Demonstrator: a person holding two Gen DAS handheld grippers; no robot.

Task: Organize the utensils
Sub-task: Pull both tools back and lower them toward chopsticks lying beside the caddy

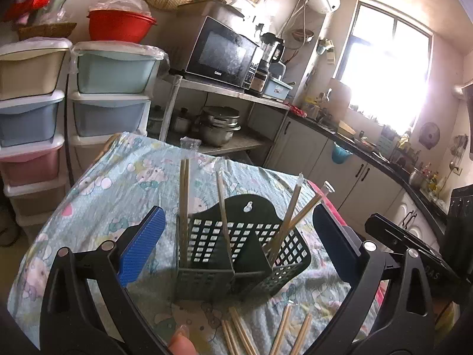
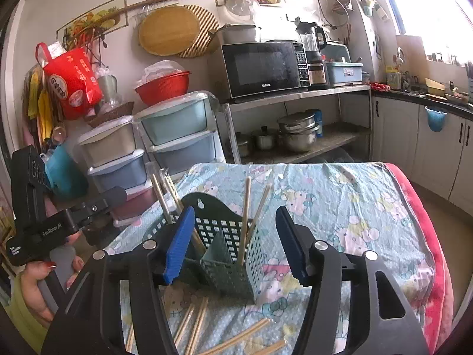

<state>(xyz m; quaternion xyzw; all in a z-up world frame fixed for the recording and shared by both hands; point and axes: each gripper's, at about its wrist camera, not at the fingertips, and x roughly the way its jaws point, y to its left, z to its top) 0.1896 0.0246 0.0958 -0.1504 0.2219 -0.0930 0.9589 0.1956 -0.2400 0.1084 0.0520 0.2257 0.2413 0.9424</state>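
Green utensil caddy (image 1: pixel 236 254) stands upright on the cloth-covered worktop (image 1: pixel 118 195), several wrapped chopsticks (image 1: pixel 184 207) standing in its compartments. Left gripper (image 1: pixel 236 236): jaws wide open, caddy between and beyond them, pads clear. Right gripper (image 2: pixel 236 242): jaws open, nothing gripped; loose chopsticks (image 2: pixel 236 337) lie below.

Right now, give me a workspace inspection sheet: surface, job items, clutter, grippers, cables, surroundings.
Surface: table under a cartoon-print cloth, wrinkled; red blanket along one edge.
Job's things: green utensil caddy upright, several wrapped chopsticks standing in its compartments; loose chopsticks flat on the cloth in front of it.
Clutter: nothing seen on the cloth besides these.
Grippers: left gripper open, nothing held; right gripper open, nothing held, caddy beyond it.
Cables: nothing seen on the table.
Surroundings: microwave, stacked drawers, pots on a shelf, bright window.
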